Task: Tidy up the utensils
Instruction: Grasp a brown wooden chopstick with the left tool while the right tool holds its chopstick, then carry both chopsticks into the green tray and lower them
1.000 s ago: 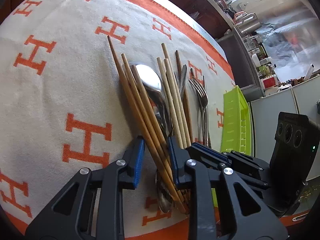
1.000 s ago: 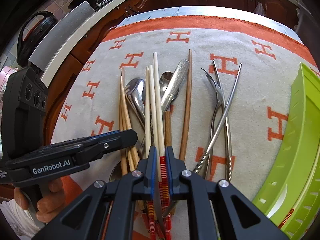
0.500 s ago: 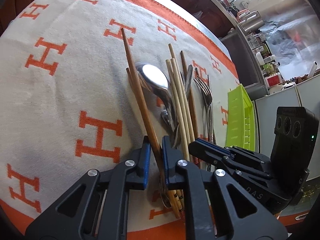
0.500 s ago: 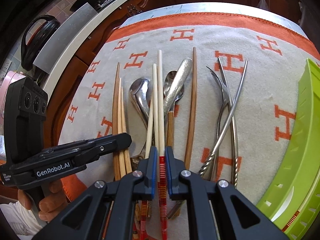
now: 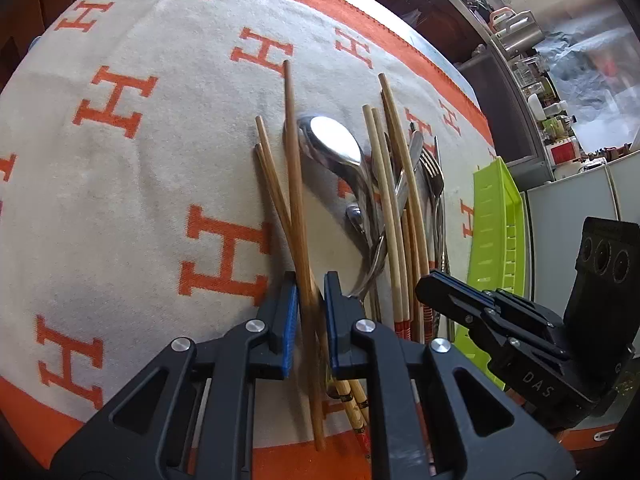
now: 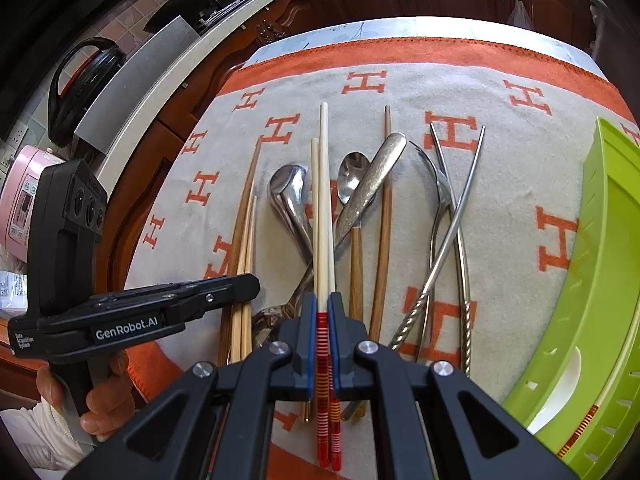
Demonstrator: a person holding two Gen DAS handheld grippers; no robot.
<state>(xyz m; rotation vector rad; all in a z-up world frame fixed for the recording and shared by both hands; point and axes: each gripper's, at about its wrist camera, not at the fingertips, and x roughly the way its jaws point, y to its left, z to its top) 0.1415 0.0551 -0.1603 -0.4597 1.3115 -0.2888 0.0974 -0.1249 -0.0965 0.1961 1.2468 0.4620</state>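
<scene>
The left gripper (image 5: pixel 311 312), wide a second ago, has closed on a brown wooden chopstick (image 5: pixel 294 184) and tilted it up off the two still lying under it. The right gripper (image 6: pixel 323 334) stays clamped on the pale red-banded chopstick pair (image 6: pixel 322 216). Spoons (image 6: pixel 286 192) and forks (image 6: pixel 440 200) lie ahead between them; the green tray (image 6: pixel 600 264) sits right of the right gripper. Sorting by type looks underway.

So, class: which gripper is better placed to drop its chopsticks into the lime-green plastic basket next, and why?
Right. The right gripper, shut on the pale red-banded chopsticks, sits nearer the lime-green plastic basket; the left gripper, gripping a brown wooden chopstick, is farther away.
</scene>
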